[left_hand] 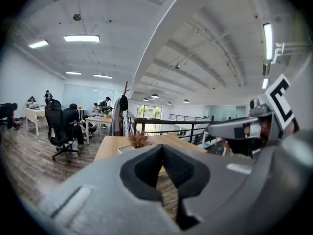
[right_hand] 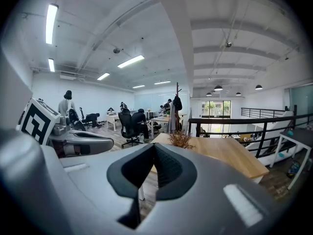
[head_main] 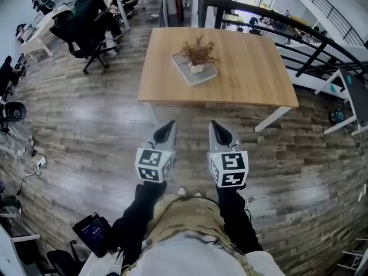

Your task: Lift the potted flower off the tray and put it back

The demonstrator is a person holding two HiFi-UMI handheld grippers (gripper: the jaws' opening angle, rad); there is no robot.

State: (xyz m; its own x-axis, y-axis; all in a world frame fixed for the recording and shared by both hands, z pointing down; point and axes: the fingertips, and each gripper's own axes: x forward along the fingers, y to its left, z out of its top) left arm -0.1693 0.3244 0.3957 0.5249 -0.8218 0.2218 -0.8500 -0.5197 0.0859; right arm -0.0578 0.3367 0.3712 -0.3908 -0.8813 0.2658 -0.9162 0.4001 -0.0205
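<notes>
The potted flower (head_main: 198,54), a small white pot with dry brown sprigs, stands on a white tray (head_main: 204,77) on the wooden table (head_main: 247,73). Both grippers hang over the floor in front of the table, well short of it, side by side and pointing toward it. My left gripper (head_main: 170,124) is shut with nothing held, and my right gripper (head_main: 214,123) looks shut and empty too. In the left gripper view the flower (left_hand: 139,140) shows just above the closed jaw tips (left_hand: 163,148). In the right gripper view the flower (right_hand: 181,139) stands beyond the closed tips (right_hand: 154,146).
A black office chair (head_main: 86,36) and desks with seated people stand at the far left. A black railing (head_main: 322,45) runs behind the table on the right, with a white desk (head_main: 351,96) beside it. Wooden floor (head_main: 86,125) lies between me and the table.
</notes>
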